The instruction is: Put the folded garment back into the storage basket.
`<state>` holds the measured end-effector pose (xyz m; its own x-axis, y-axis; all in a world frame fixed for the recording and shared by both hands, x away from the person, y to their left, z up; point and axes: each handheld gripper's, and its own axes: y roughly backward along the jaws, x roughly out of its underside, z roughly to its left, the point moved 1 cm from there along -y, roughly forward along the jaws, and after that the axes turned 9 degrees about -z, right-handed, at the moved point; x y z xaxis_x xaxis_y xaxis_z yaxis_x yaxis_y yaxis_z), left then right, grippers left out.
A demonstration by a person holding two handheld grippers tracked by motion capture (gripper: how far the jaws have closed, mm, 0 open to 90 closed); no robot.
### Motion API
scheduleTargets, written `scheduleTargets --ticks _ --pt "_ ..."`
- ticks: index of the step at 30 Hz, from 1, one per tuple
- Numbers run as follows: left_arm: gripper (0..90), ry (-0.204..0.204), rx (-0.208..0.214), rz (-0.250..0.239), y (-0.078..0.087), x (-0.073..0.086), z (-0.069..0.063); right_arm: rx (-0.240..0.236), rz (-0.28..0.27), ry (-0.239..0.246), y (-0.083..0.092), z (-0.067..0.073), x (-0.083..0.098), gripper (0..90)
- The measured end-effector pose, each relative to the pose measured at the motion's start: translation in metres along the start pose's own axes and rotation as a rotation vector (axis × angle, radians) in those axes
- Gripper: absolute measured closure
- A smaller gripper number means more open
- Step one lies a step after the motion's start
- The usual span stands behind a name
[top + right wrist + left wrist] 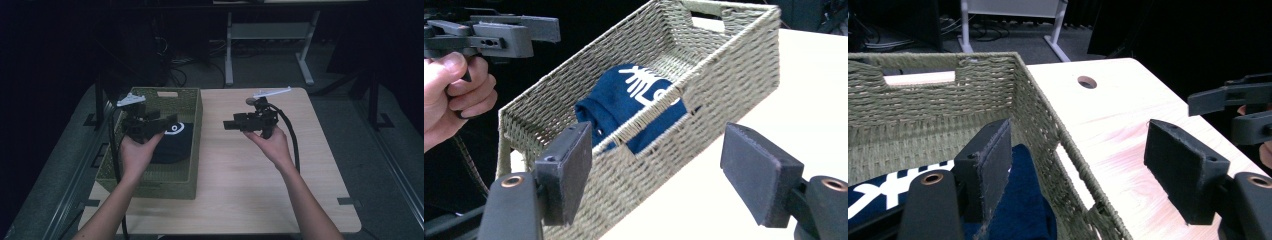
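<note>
Navy cloth (172, 142) with white print, lettering unreadable, lies folded inside woven green basket (195, 145), left-centre of frame. Left gripper (165, 124) hovers above it, jaws apart, empty. Right gripper (229, 125) mid-frame over table (240, 200), jaws apart, empty.

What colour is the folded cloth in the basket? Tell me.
Dark navy cloth with white print, best in the right gripper view.

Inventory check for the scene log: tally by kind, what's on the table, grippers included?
Basket: 1
Navy cloth with white print, lying in the basket: 1
Grippers: 2, left gripper over the basket, right gripper over the bare tabletop, both with fingers apart and nothing between them
Total: 4
</note>
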<state>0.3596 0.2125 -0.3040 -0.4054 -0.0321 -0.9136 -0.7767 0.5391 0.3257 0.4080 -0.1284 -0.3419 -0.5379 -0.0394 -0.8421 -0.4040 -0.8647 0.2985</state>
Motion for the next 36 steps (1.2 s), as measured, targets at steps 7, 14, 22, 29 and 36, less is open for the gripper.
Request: scheduleTargets --ticks 7,14,22,29,36 --pt "24.9 -0.01 0.029 0.01 -0.008 0.001 -0.02 0.013 0.009 -0.015 0.024 -0.012 0.011 27.1" --pt "24.2 -0.038 0.054 0.016 -0.021 0.001 -0.039 0.036 0.018 -0.031 0.045 -0.028 0.022 26.9" --pt "23.7 -0.039 0.088 0.022 -0.041 0.006 -0.057 0.061 0.016 -0.039 0.062 -0.039 0.029 26.6" --pt "22.4 -0.033 0.113 0.027 -0.056 0.011 -0.074 0.091 0.015 -0.04 0.078 -0.049 0.032 26.1" --pt "22.3 -0.017 0.137 0.025 -0.066 0.014 -0.084 0.116 0.023 -0.054 0.089 -0.056 0.036 26.1"
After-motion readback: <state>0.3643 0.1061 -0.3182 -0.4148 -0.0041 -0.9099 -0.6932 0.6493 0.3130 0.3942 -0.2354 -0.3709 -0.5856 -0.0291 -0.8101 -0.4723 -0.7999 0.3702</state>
